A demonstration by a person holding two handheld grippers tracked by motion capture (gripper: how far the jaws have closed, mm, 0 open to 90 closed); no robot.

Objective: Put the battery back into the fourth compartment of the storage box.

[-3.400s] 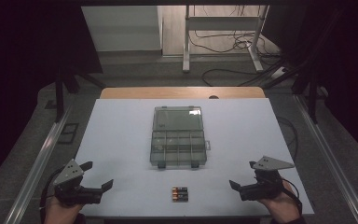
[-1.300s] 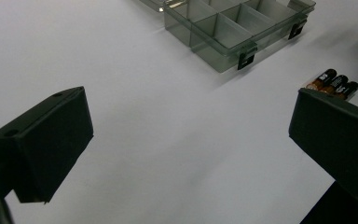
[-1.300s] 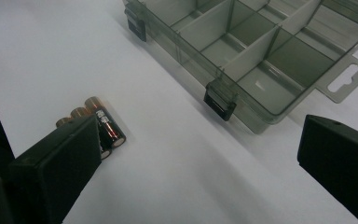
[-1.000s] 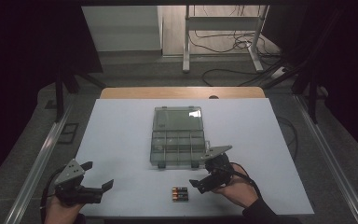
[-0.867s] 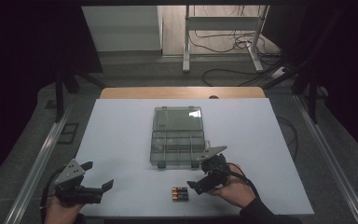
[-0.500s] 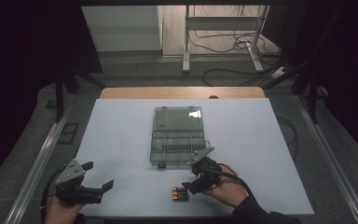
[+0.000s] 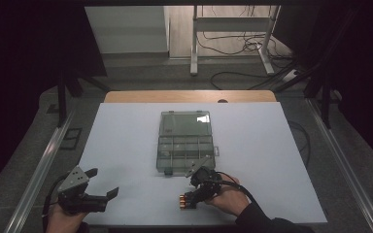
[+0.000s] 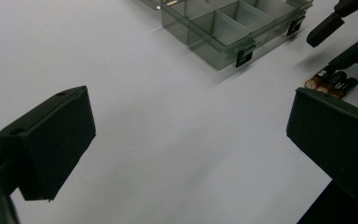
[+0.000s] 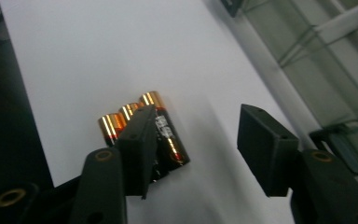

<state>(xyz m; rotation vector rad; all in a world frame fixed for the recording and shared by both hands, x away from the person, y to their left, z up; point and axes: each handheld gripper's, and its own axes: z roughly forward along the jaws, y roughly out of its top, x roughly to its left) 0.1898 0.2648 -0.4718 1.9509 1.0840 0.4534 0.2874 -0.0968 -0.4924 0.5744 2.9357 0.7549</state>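
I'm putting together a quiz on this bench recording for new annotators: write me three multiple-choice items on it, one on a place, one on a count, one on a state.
1. Where do the batteries lie relative to the compartment box?
A. Inside one compartment
B. On the table between the box and the person
C. Beyond the box, at the far edge

2. How many batteries lie side by side?
A. Three
B. Five
C. One

3. How does the left gripper stand?
A. Shut on a battery
C. Clamped on the box's latch
B. Open, with nothing between its jaws

Answers:
1 B: the high view shows them on the white table, nearer the person than the box.
2 A: the right gripper view shows three copper-topped ends in a row.
3 B: the left gripper view shows bare table between its wide-apart jaws.
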